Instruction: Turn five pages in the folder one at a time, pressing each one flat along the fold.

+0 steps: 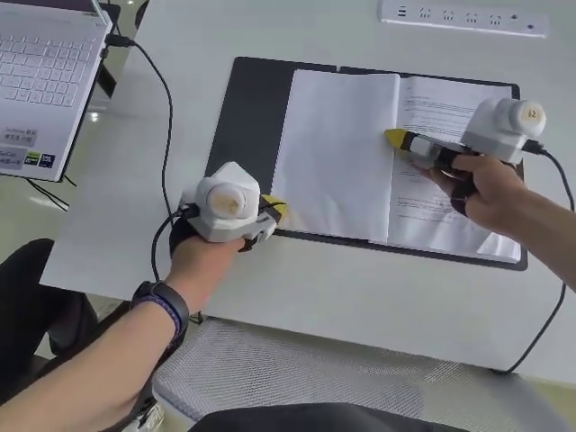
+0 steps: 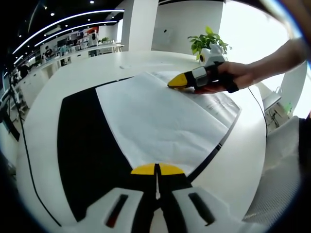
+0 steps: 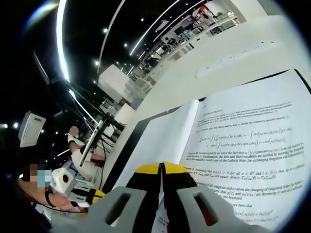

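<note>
A black folder [image 1: 247,117] lies open on the white table. Its blank turned page [image 1: 333,153] lies on the left half, and a printed page [image 1: 450,99] on the right half. My right gripper [image 1: 396,138] is shut, its yellow tips down on the paper at the fold between the two pages [image 3: 162,168]. My left gripper [image 1: 274,209] is shut too and sits at the near left corner of the blank page [image 2: 155,121], tips at its edge [image 2: 156,169]. The right gripper [image 2: 182,80] also appears in the left gripper view, on the far side of the page.
An open laptop [image 1: 45,72] sits at the table's far left, with a black cable [image 1: 166,99] running past the folder. A power strip [image 1: 463,16] lies at the back. A mesh chair seat [image 1: 297,369] is below the table's near edge.
</note>
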A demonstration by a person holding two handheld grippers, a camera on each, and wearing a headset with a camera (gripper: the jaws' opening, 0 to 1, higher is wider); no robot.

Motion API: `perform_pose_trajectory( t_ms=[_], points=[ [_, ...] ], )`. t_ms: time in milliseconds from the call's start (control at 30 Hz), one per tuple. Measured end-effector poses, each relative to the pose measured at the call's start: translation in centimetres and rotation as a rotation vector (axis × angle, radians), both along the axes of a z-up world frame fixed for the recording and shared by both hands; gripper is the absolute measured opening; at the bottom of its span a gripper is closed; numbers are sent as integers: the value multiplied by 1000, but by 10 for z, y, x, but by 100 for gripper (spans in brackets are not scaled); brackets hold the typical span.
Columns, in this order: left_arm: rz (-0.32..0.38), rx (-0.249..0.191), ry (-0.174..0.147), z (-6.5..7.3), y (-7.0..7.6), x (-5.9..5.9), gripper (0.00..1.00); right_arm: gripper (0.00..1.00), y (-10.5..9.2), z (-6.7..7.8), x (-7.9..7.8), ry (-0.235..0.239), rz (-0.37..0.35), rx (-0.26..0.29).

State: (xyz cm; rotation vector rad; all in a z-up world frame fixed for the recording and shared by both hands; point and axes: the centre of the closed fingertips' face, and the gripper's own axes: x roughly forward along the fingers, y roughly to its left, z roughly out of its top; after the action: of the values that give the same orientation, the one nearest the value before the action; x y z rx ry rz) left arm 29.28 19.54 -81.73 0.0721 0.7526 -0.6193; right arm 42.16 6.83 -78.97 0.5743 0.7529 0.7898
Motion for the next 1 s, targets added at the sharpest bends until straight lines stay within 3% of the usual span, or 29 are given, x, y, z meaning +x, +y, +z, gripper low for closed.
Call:
perform_pose_trajectory(
  t_ms=[233, 433, 567, 767, 1000],
  points=[
    [9, 1, 3, 1, -1, 0, 0, 0, -2, -3, 13, -3, -24, 22],
    [7, 5, 5, 6, -2, -3, 0, 0, -2, -5, 38, -24, -38, 4],
    [21, -4, 14, 11, -4, -5, 0, 0, -5, -7, 59, -22, -100, 21],
    [17, -5, 18, 15, -7, -8, 0, 0, -2, -1, 68, -43, -157, 38],
    [12, -8, 21, 16, -7, -8, 0, 0, -6, -3, 92, -42, -246, 76]
  ],
)
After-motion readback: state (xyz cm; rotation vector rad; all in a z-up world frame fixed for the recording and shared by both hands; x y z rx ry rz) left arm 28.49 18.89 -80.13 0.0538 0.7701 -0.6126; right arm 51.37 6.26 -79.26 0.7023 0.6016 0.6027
